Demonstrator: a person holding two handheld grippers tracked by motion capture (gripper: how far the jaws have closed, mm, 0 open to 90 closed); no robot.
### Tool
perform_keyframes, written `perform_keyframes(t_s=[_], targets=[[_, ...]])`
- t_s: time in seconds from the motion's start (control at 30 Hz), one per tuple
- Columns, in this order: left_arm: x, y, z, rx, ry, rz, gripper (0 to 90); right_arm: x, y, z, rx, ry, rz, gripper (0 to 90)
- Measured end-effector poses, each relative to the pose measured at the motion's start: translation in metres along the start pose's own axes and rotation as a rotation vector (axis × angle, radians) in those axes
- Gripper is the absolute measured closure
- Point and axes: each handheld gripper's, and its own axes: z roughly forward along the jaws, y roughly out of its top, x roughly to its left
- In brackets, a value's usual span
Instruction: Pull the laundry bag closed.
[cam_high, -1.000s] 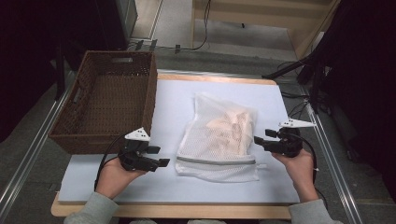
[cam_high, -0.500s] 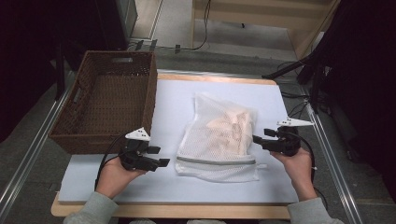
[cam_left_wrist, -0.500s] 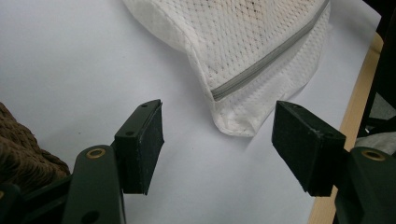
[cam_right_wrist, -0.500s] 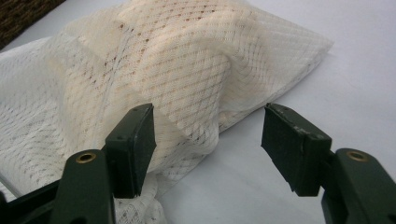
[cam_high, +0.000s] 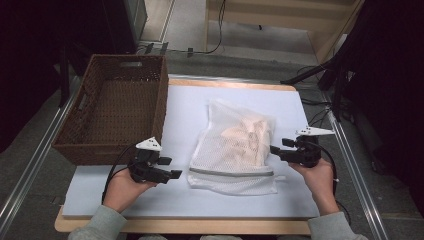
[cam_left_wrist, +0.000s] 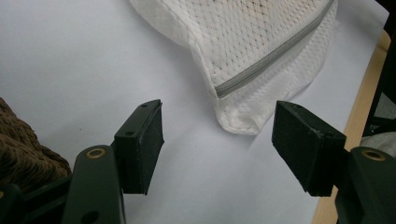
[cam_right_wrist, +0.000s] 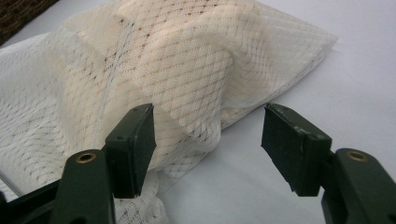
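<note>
Both tools unmoved, left tool (cam_high: 172, 174) wide, right tool (cam_high: 274, 149) wide, seemingly touching mesh bag (cam_high: 235, 150)

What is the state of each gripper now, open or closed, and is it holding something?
Left gripper: open, holding nothing, beside the mesh bag.
Right gripper: open, holding nothing, at the bag's edge.

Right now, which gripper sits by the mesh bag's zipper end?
The left gripper: it faces the grey-zippered corner of the white mesh laundry bag. The right gripper sits by its bulging side.
</note>
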Motion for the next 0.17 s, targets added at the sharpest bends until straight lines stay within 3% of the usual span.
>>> perform_keyframes(t_s=[0.17], targets=[[-0.0008,-0.0001,0.0023,-0.001,0.003,-0.001,32.7,-0.001,-0.0003,-0.0001,0.003,0.0,0.007,35.5]])
